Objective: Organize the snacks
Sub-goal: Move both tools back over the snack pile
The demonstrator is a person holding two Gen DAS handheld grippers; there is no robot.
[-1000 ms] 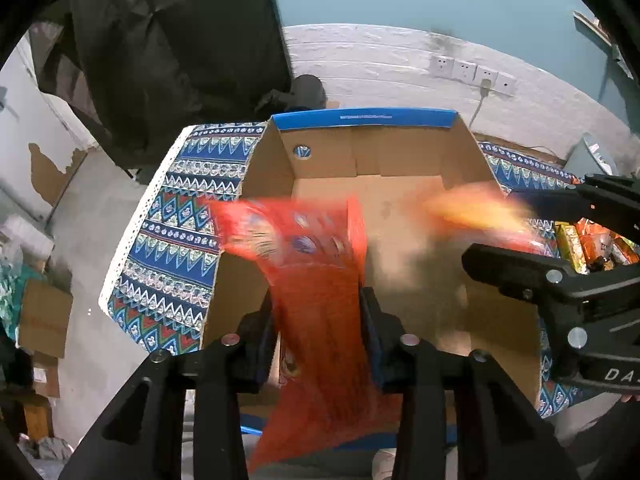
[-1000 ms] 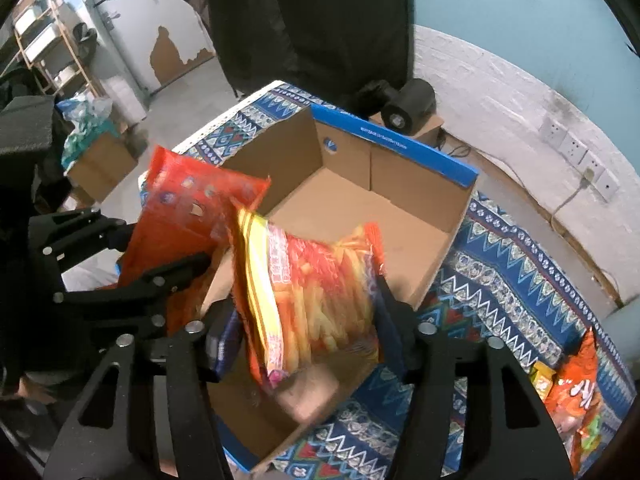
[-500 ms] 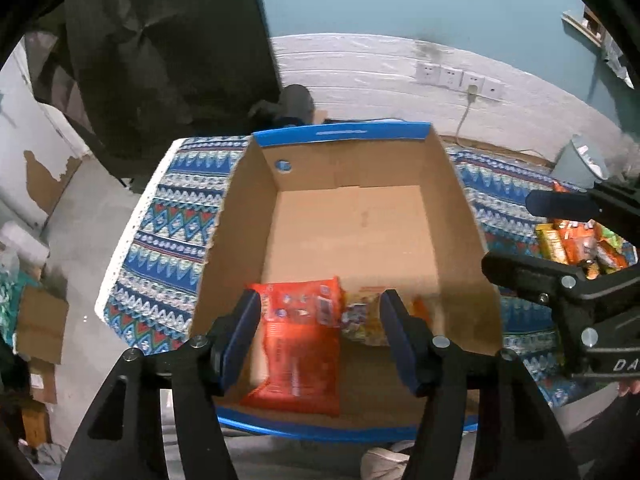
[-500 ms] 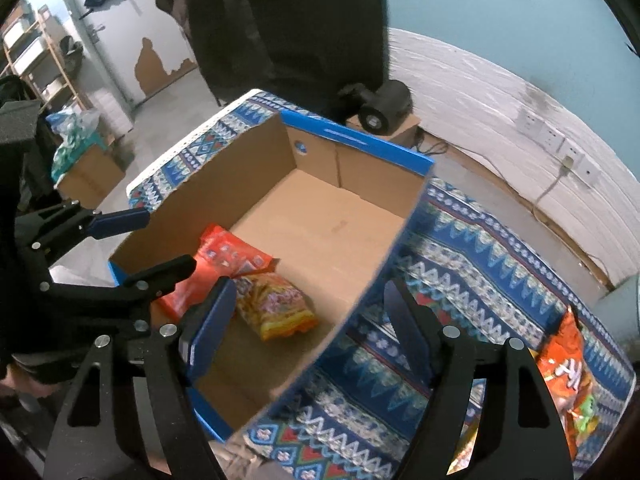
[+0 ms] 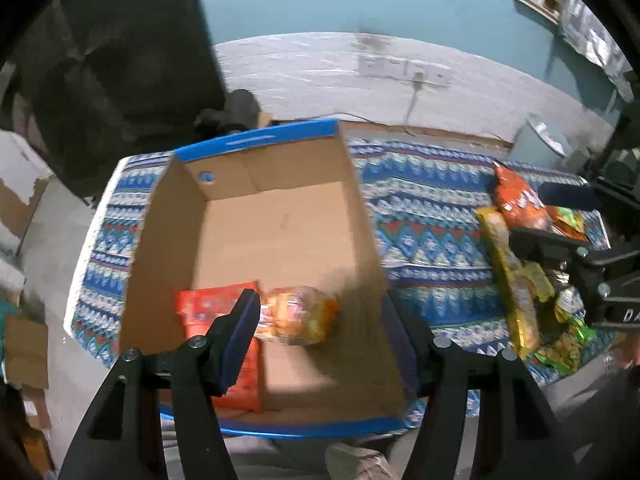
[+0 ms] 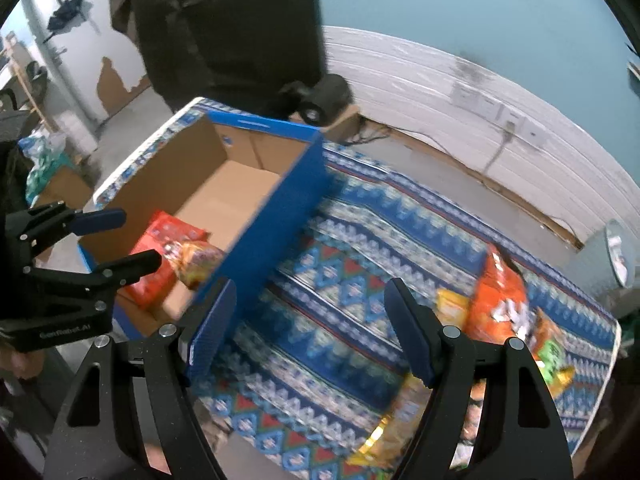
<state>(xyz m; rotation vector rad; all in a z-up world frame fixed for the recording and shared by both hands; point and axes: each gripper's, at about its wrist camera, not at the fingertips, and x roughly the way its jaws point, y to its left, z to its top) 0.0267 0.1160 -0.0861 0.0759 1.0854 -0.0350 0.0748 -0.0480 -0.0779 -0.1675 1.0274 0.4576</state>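
Snacks left to sort lie in a loose pile [image 6: 500, 320] at the right end of the patterned worktop [image 6: 340, 280], well apart from the cardboard box [image 5: 256, 224] on the left. My right tongs [image 6: 310, 328] hang released over bare cloth with the pile just to their right, so I judge that hand the nearer. A long yellow packet [image 5: 510, 276] runs near-to-far. My left tongs [image 5: 320, 332] are released too, over the box, where a red packet [image 5: 208, 308] and an orange bag [image 5: 300, 314] lie at the near end.
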